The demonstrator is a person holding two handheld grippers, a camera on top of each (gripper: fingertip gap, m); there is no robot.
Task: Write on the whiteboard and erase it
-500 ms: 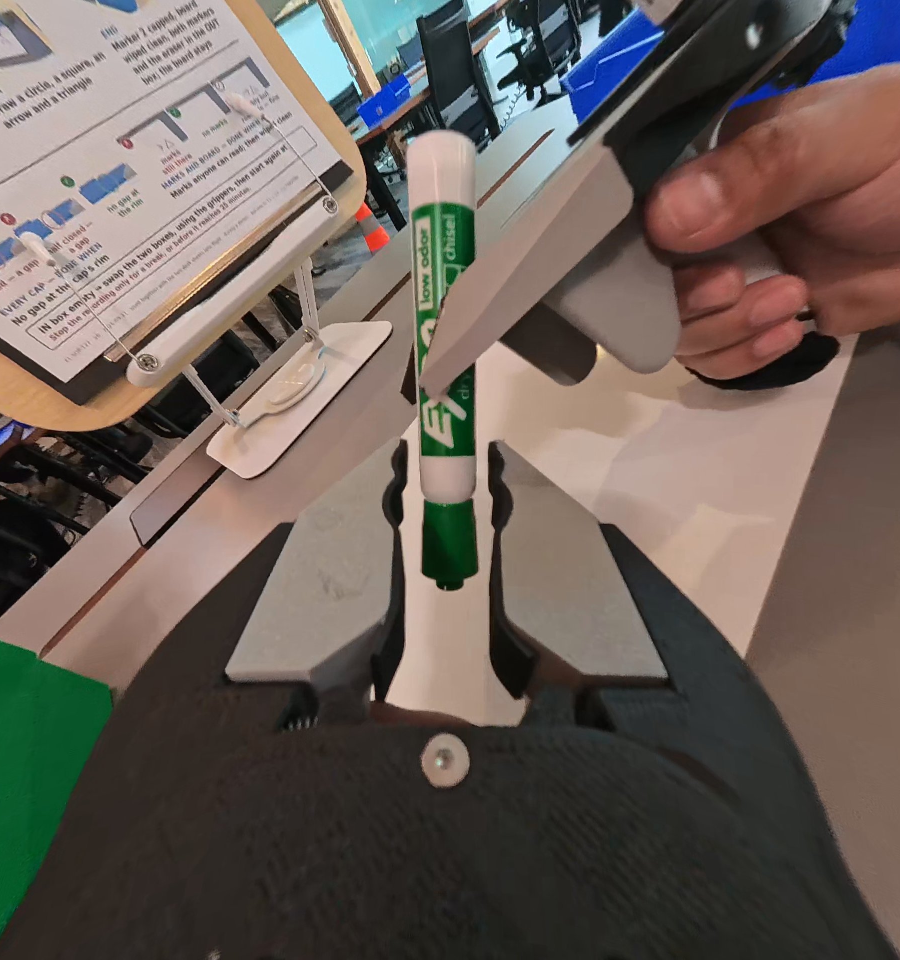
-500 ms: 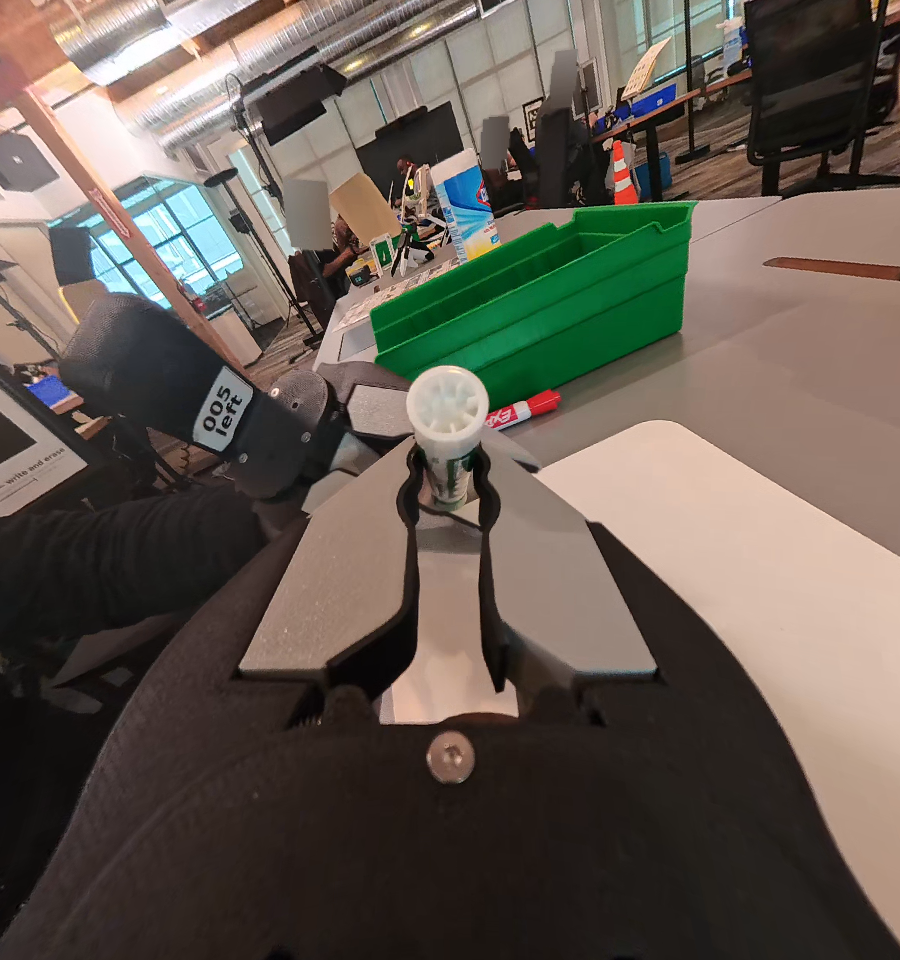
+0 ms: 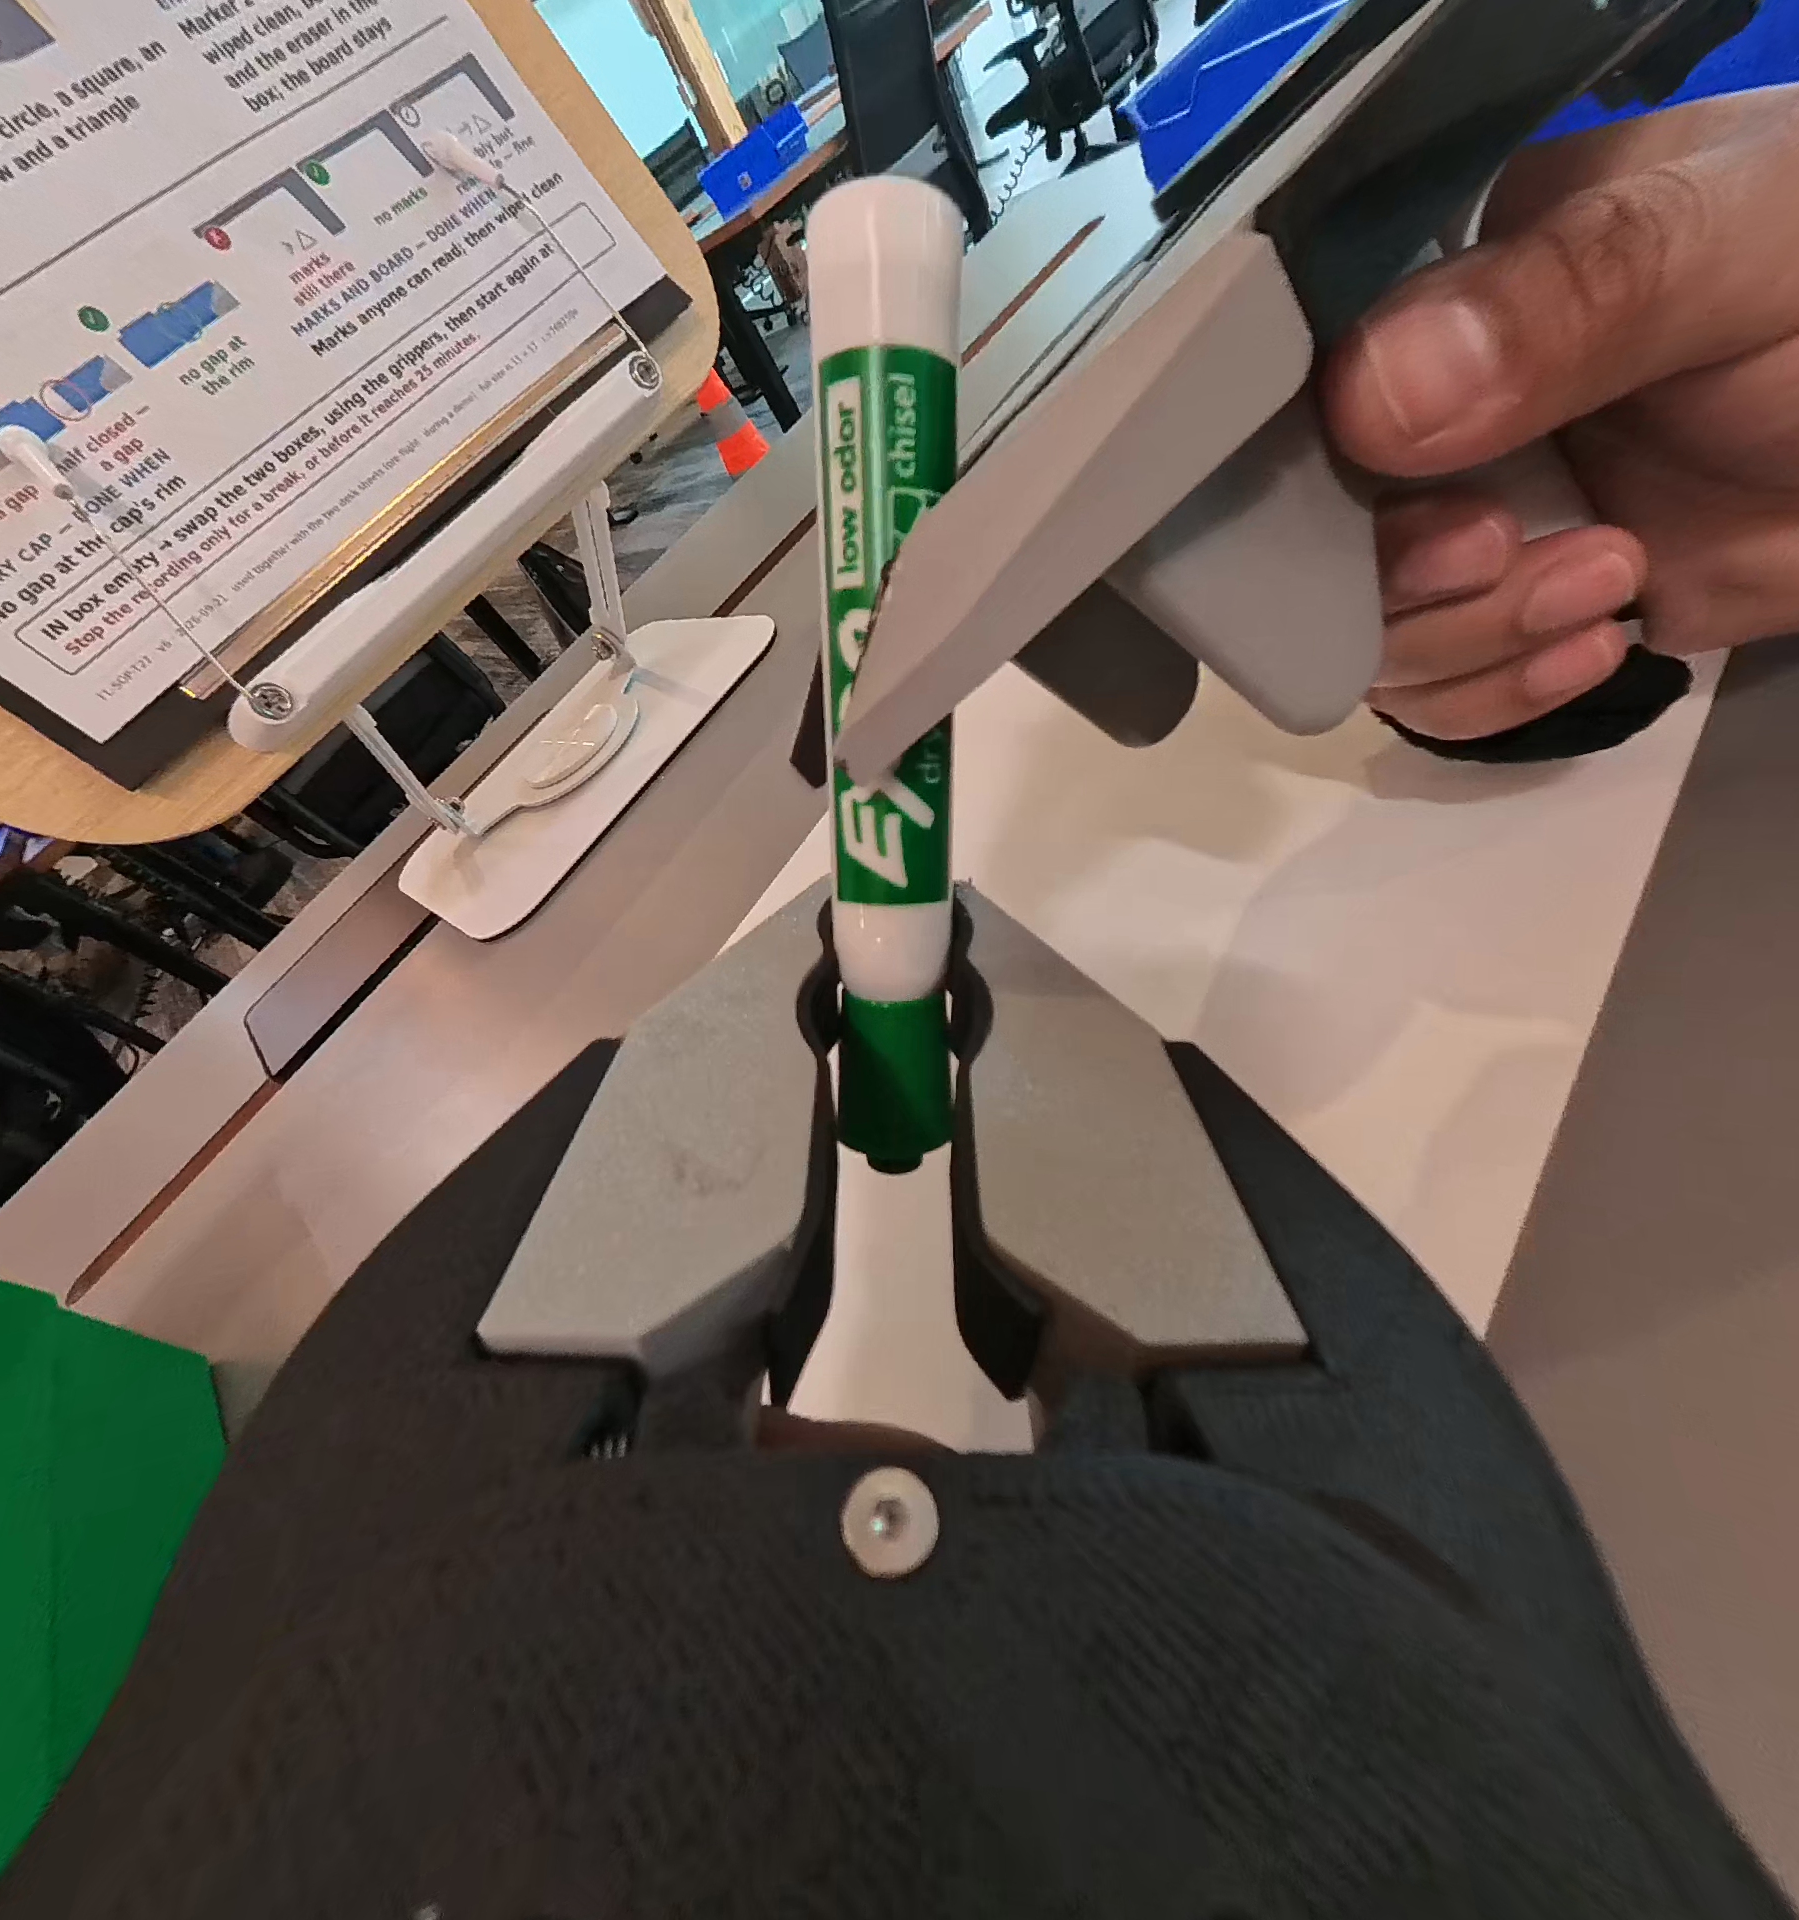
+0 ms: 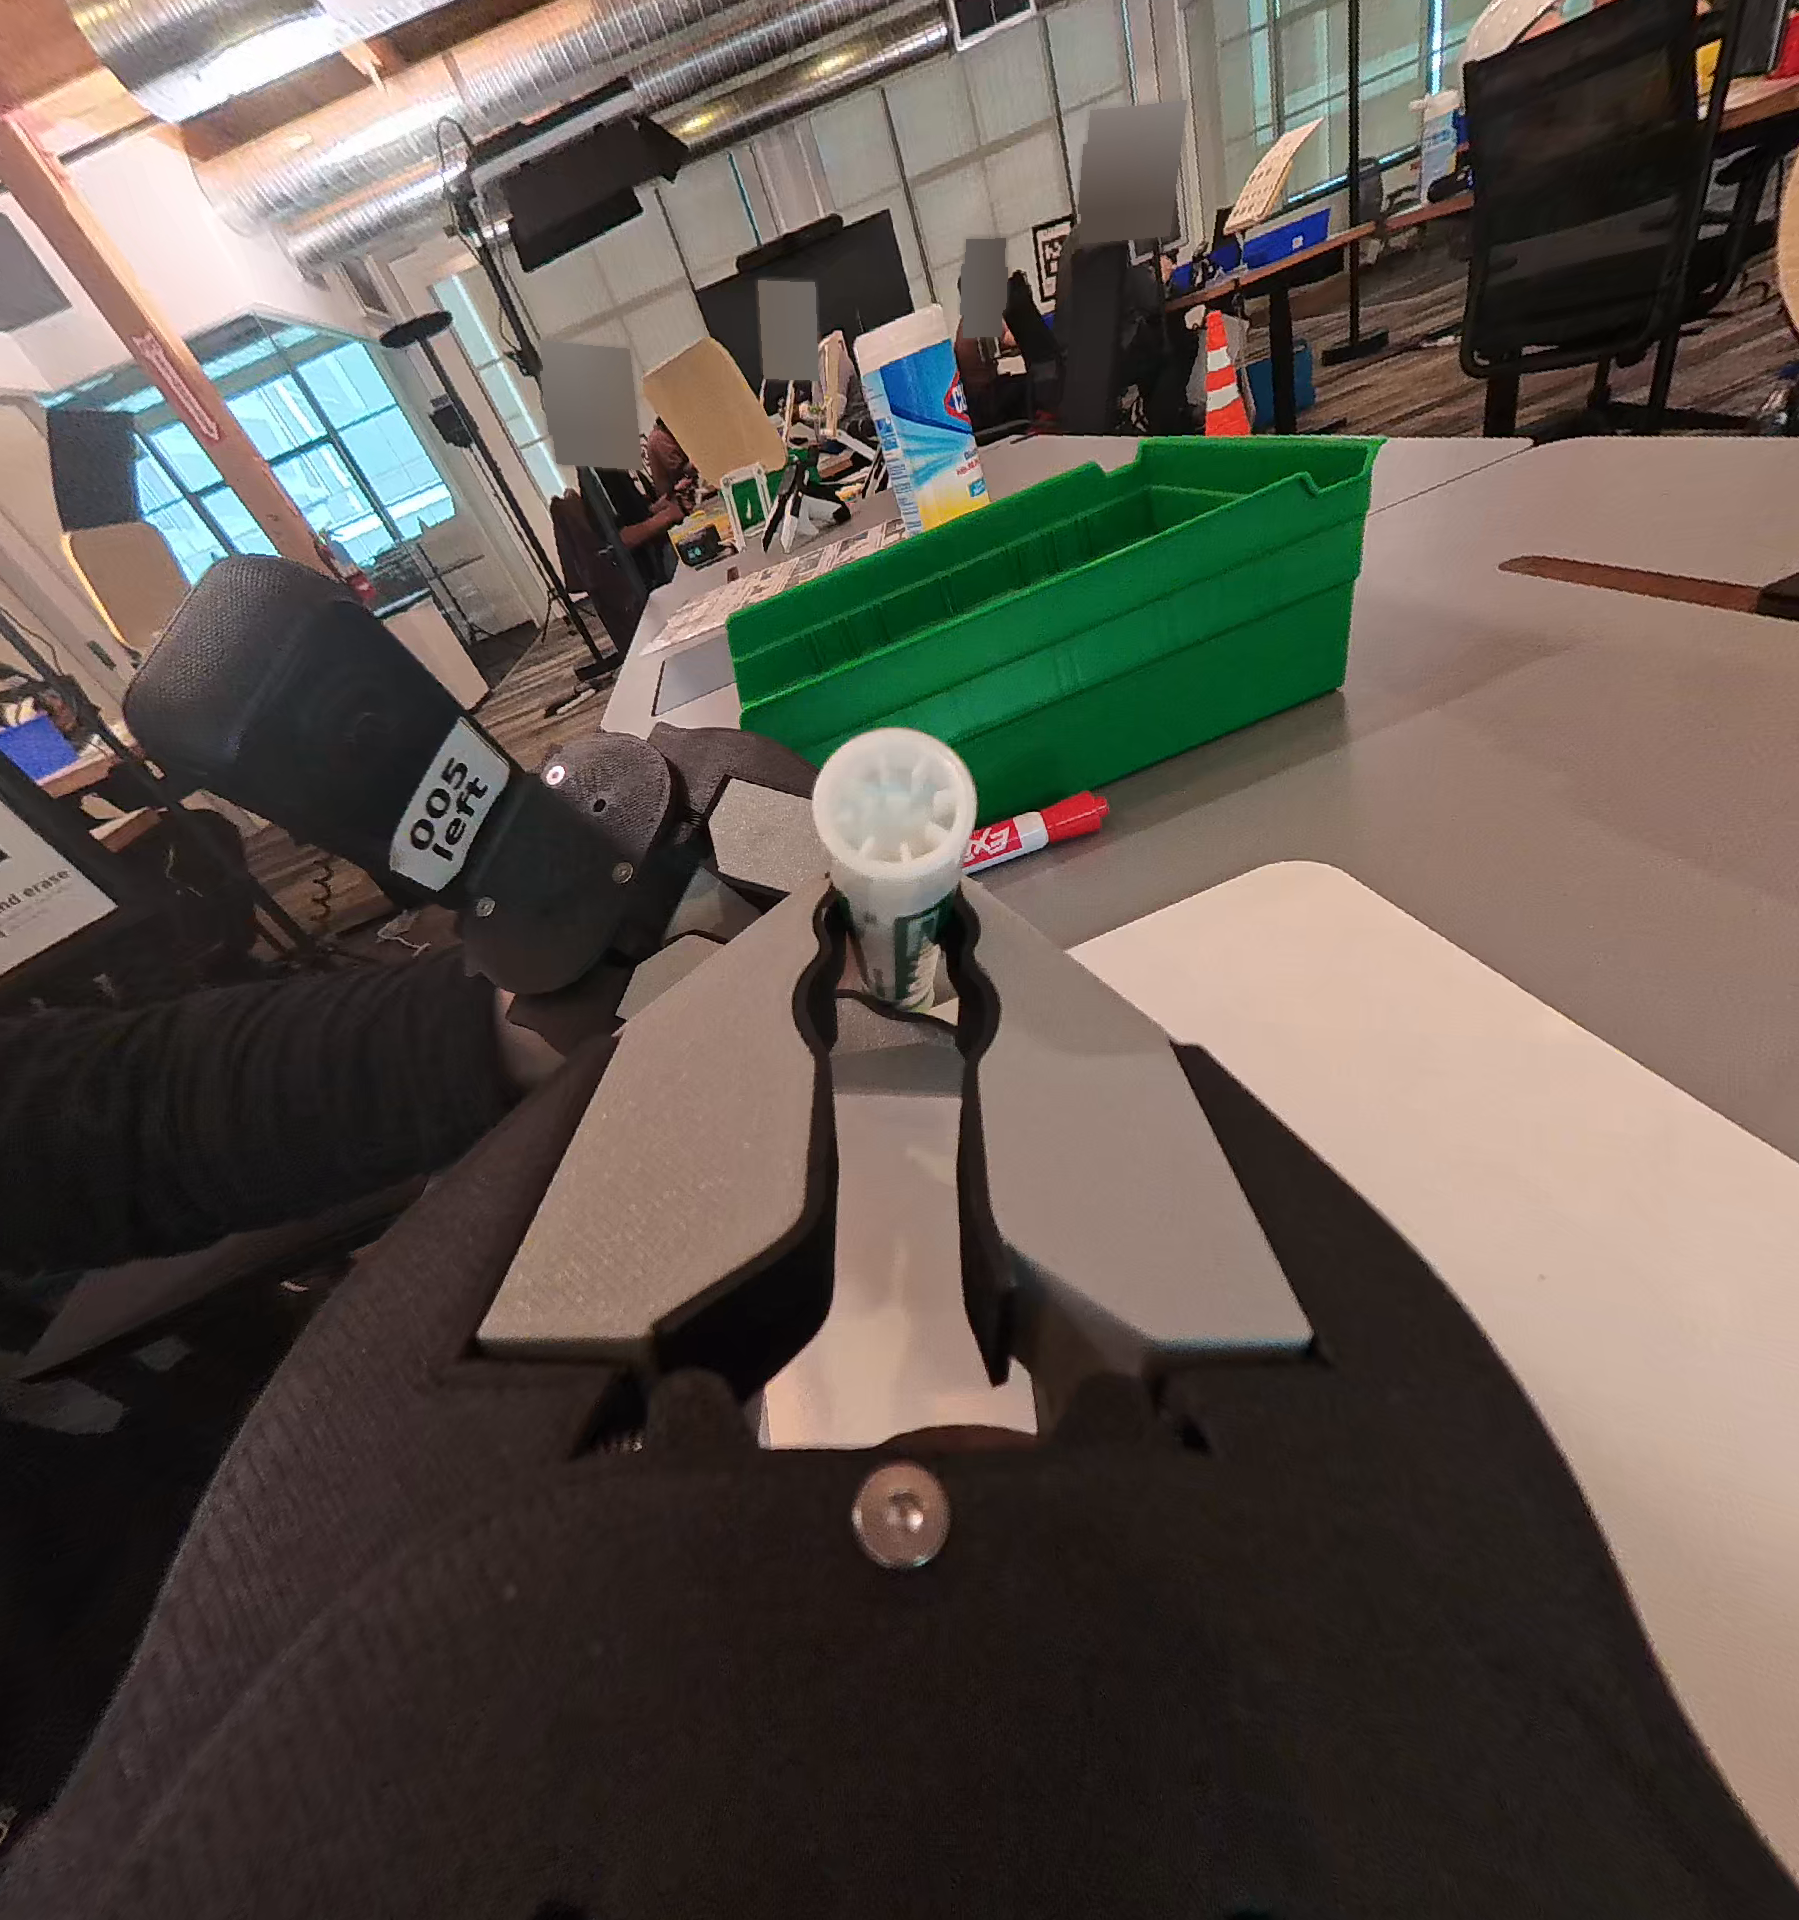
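Marker (image 3: 887,623) upright above the whiteboard (image 3: 1342,935), green with a white barrel, green cap (image 3: 890,1081) pointing down. Right tool (image 4: 895,935) is clamped on the barrel partway up; its hand (image 3: 1601,436) shows in the left wrist view. Left tool (image 3: 890,997) has its fingers closed in around the top of the cap and the base of the barrel, looks clamped on the cap, contact seems snug on both sides. Step in hand, as I judge it: uncapping. To do it well, keep the right grip firm and steady, pull the left tool straight down along the marker's axis, no twisting sideways, or the cap jams or the barrel slips through the fingers. Grip sits high on the cap near the seam, so a lower hold on the cap might be safer. Keep the pull short so the tip doesn't hit the board. Red marker (image 4: 1035,826) lies on the desk (image 4: 1601,748) just beside the green bin (image 4: 1061,644), untouched.
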